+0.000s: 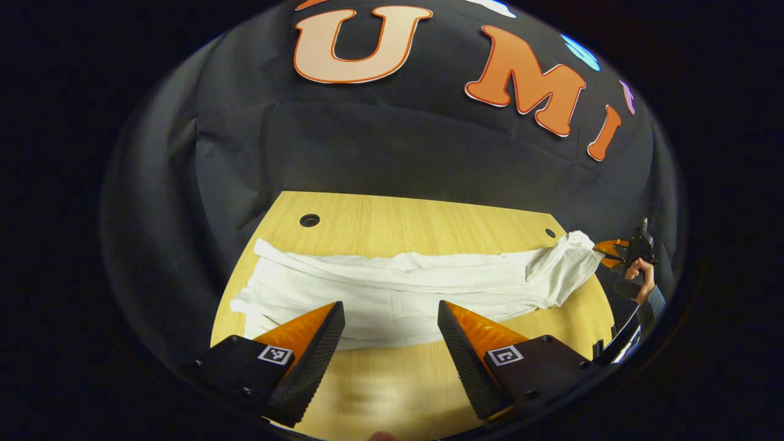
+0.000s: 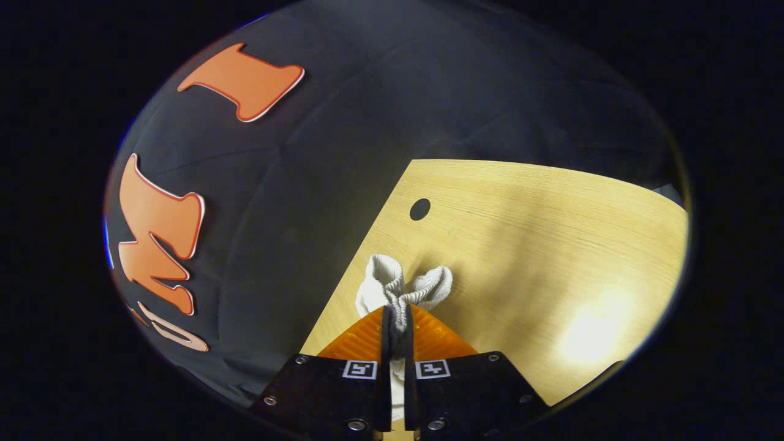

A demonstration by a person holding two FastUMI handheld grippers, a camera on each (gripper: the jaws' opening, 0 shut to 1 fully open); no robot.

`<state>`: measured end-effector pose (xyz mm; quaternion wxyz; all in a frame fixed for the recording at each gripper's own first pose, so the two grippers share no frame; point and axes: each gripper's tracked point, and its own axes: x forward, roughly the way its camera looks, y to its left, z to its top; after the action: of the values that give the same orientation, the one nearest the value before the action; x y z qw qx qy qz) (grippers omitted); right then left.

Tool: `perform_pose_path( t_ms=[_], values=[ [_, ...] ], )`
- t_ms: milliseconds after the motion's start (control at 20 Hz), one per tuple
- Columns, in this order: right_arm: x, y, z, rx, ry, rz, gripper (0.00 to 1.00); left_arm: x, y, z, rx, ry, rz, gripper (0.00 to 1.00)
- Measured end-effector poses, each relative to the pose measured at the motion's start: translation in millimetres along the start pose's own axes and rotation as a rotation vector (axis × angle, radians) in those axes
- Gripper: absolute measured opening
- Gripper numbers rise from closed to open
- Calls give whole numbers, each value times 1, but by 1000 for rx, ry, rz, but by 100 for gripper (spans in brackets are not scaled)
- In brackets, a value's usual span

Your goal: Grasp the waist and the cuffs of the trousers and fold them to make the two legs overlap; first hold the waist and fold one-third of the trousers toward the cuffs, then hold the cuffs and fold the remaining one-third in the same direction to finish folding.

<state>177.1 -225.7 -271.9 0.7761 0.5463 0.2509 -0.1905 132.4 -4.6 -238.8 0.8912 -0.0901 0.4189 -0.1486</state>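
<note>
White trousers (image 1: 392,294) lie stretched across the wooden table (image 1: 416,220), the legs overlapping in a long band. My left gripper (image 1: 391,304) hovers open over their near edge around the middle, nothing between its fingers. At the band's right end the cloth is lifted and bunched where my right gripper (image 1: 603,252), held by a hand (image 1: 640,269), pinches it. In the right gripper view, my right gripper (image 2: 397,311) is shut on a ribbed, gathered end of the trousers (image 2: 392,278), which puffs out just past the fingertips above the table (image 2: 539,245).
The table has a round cable hole (image 1: 309,220) at the back left and a smaller hole (image 1: 550,233) near the lifted end. That hole (image 2: 419,209) lies just beyond the pinched cloth. Black booth cloth rises behind the table's far edge.
</note>
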Motion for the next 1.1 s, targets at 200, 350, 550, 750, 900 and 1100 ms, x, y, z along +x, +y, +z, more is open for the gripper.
perform_pose_path(
  t_ms=[200,350,550,750,900,1100],
  values=[
    [-14,38,-18,-15,-23,26,8,3,15,-6,-23,9,-39,99],
    [-22,65,-37,-38,-28,46,8,8,29,-12,-49,20,-58,100],
    [-30,99,-70,-66,-15,77,8,9,57,-18,-68,31,-71,100],
    [-30,131,-113,-121,29,107,8,10,92,-18,-63,24,-44,100],
    [-29,154,-140,-138,50,133,9,18,113,-25,-85,37,-39,100],
    [-22,179,-174,-175,83,155,8,20,129,-33,-134,49,-31,100]
  ],
)
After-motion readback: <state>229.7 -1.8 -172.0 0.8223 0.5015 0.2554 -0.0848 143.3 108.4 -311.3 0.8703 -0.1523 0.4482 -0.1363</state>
